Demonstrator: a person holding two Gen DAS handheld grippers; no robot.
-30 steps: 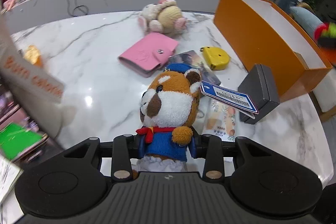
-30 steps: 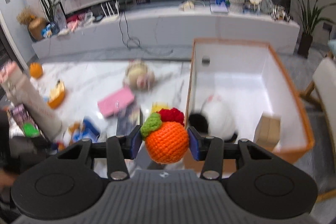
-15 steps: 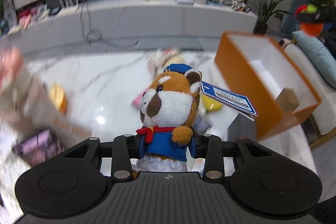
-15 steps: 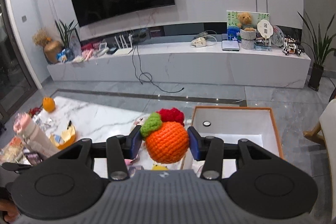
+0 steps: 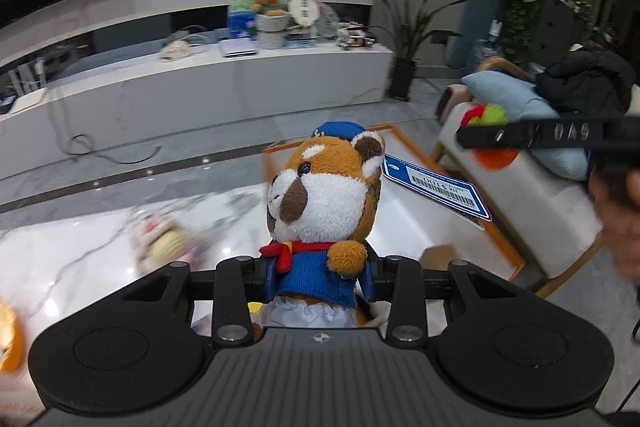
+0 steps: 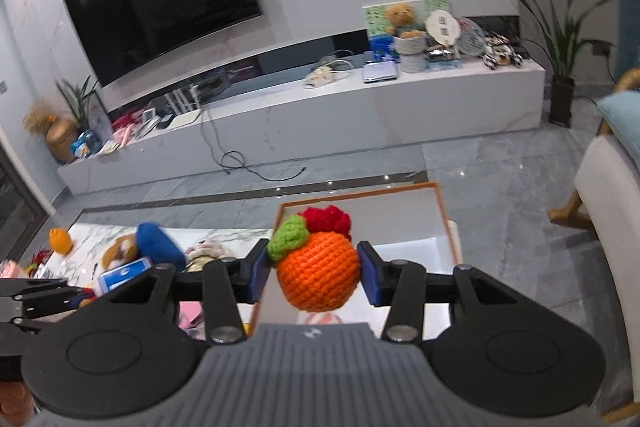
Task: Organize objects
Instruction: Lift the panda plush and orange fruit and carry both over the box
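My left gripper [image 5: 320, 277] is shut on a red panda plush [image 5: 324, 203] in a blue jacket and cap, with a blue price tag [image 5: 436, 189] hanging off its ear. It hangs above the marble table [image 5: 72, 255], just left of the orange box [image 5: 504, 251]. My right gripper [image 6: 316, 269] is shut on a crocheted orange fruit [image 6: 318, 275] with a green leaf and red top, held over the orange box [image 6: 448, 223]. The right gripper [image 5: 536, 137] also shows in the left wrist view, and the plush [image 6: 132, 247] in the right wrist view.
A pale plush [image 5: 168, 243] lies blurred on the table, and an orange toy [image 6: 60, 241] sits at the far left corner. A cushioned chair [image 5: 532, 187] stands right of the box, where a hand [image 5: 624, 219] holds the right gripper. A long TV bench [image 6: 320, 115] lies across the floor.
Both grippers have risen with their toys still held. The views have tilted up from the table and box toward the room. The right gripper now shows close at the left view's right edge.
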